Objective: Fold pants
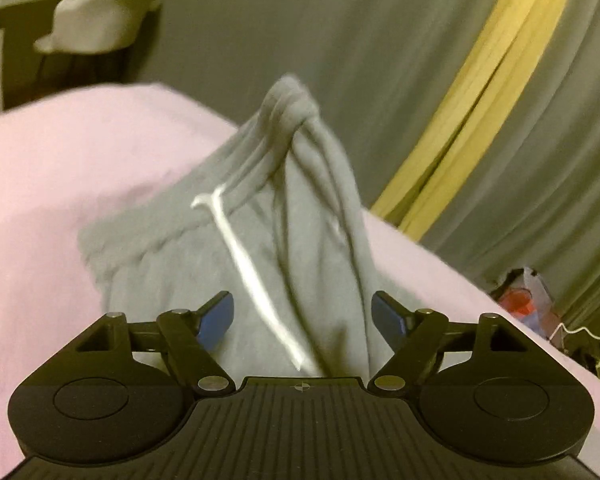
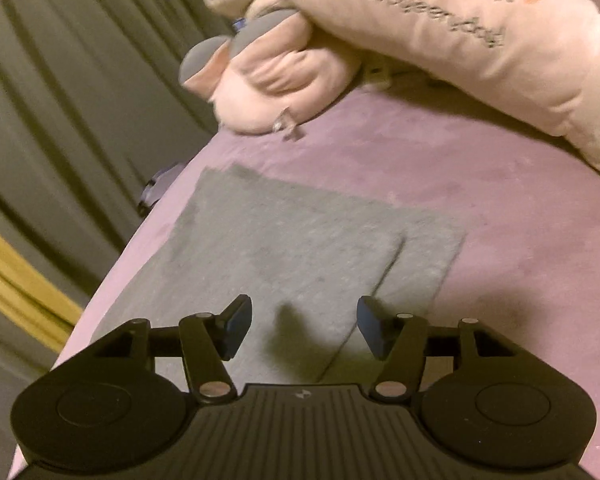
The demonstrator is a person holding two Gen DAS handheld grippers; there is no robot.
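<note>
Grey sweatpants (image 1: 204,264) lie on a pink bed cover (image 1: 40,184). In the left wrist view the waistband end is bunched into a raised peak, and a white drawstring (image 1: 252,276) trails down over the cloth. My left gripper (image 1: 303,316) stands open above this end, with nothing pressed between its blue pads. In the right wrist view the leg ends of the pants (image 2: 300,248) lie flat, one layer over the other, near the bed's left edge. My right gripper (image 2: 305,326) hangs open over them and holds nothing.
A long pink plush pillow (image 2: 480,40) and a plush toy (image 2: 268,84) lie at the far end of the bed (image 2: 520,280). Grey curtains with a yellow band (image 1: 472,92) hang beside the bed. A white chair (image 1: 100,16) stands at the back left; clutter (image 1: 524,296) sits low right.
</note>
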